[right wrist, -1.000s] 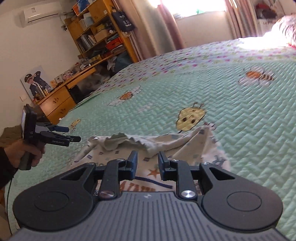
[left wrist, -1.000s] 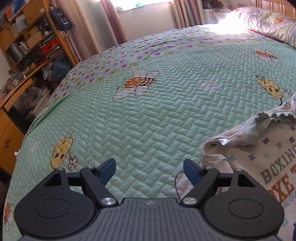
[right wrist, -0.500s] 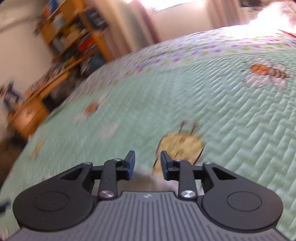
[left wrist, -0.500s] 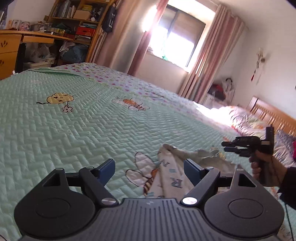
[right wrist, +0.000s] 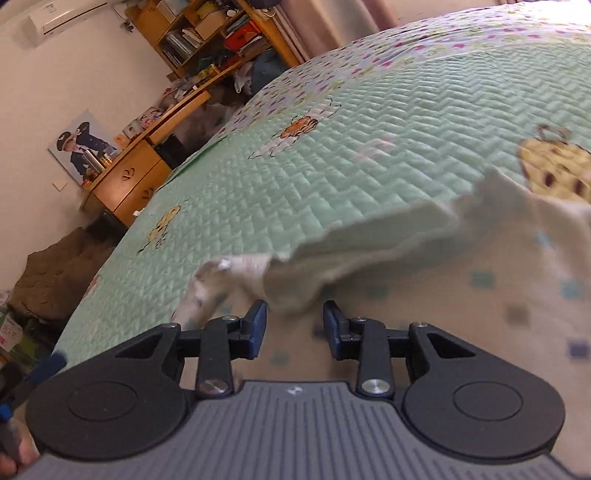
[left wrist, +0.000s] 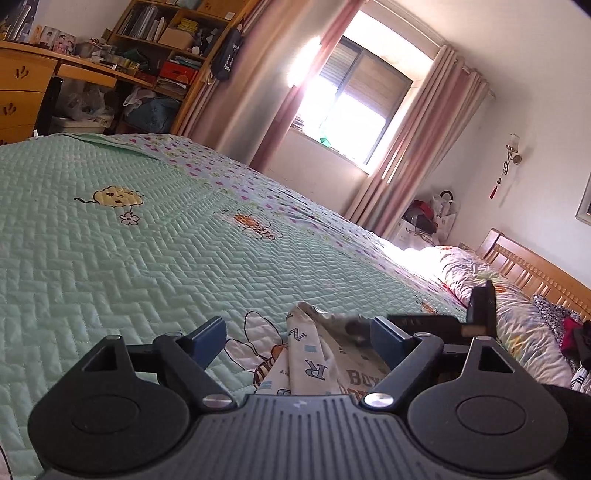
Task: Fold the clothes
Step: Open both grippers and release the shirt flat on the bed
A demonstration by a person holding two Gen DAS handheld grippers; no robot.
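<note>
A cream garment printed with letters lies crumpled on the mint-green quilted bed. My left gripper hovers low over one end of it, jaws wide and opening, and the cloth lies between the fingers untouched. Past its right finger shows the right gripper's black frame. In the right wrist view the garment fills the right side. My right gripper has its jaws partly apart and opening. A scalloped fold of the garment's edge sits just ahead between the fingertips, and the pads do not press on it.
Pillows and a wooden headboard lie at the bed's right end. A desk and bookshelves stand beyond the far edge. A brown heap lies on the floor. A hand shows at the lower left.
The left gripper's view rolled and swung from the bare quilt round to the garment, then stayed put. The right gripper dropped to the garment's edge and its jaws widened.
</note>
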